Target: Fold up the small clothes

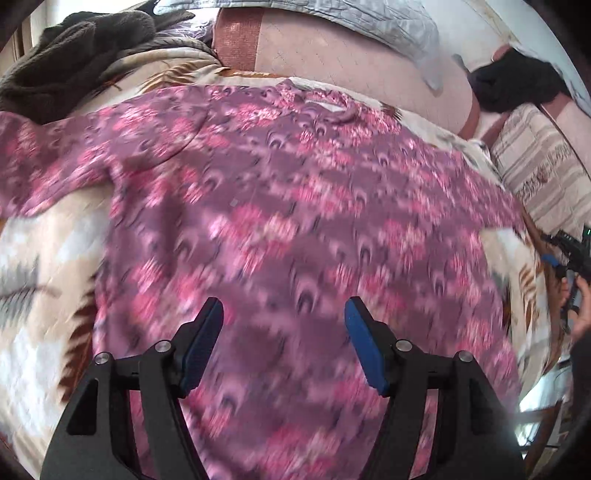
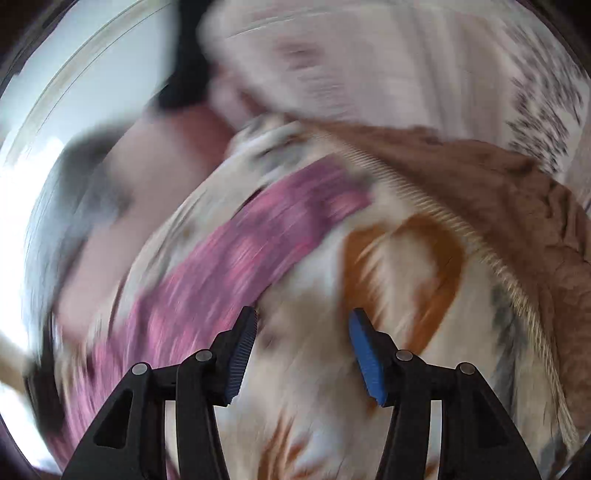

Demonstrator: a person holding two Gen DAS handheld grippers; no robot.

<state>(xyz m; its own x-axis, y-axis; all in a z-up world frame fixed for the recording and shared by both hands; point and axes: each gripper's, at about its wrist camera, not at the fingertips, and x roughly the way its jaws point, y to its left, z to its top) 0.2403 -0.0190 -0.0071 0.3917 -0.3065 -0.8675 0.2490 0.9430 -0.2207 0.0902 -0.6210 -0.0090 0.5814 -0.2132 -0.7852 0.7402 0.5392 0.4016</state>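
Observation:
A purple shirt (image 1: 288, 221) with a pink print lies spread flat on a cream leaf-patterned blanket (image 1: 40, 280), collar toward the far side, one sleeve out to the left. My left gripper (image 1: 284, 314) hovers above its lower half, open, with nothing between the blue pads. At the right edge of the left wrist view, a hand holds the right gripper (image 1: 569, 254). The right wrist view is badly blurred: my right gripper (image 2: 303, 325) stands open over the blanket (image 2: 317, 369), beside the shirt's right sleeve (image 2: 258, 243), holding nothing.
A dark grey fleece garment (image 1: 74, 55) is bunched at the far left. A black item (image 1: 513, 85) lies at the far right by a striped pillow (image 1: 546, 173). A brown fringed cloth (image 2: 498, 199) borders the blanket on the right. A pale blue quilt (image 1: 369, 22) lies behind.

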